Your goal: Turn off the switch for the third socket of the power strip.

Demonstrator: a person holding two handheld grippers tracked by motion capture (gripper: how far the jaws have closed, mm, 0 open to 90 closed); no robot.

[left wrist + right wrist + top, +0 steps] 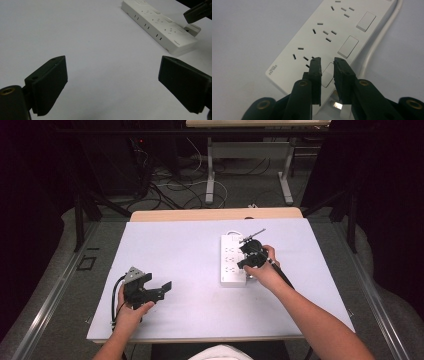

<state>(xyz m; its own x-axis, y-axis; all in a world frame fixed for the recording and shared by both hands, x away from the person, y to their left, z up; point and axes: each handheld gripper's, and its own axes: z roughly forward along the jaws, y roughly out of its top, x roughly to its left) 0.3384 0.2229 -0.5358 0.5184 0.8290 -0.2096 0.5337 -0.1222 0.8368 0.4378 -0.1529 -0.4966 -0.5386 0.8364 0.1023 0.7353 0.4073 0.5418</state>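
I see the power strip (233, 261) lying on the desk (190, 250), right of centre, running front to back. My right tongs (248, 265) hang over its near end; my left tongs (155, 287) sit well apart, front left.

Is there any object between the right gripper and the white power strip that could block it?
Nothing visible does. The right gripper hangs directly over the white power strip, fingers nearly together above the nearest rocker switch, with no object between them.
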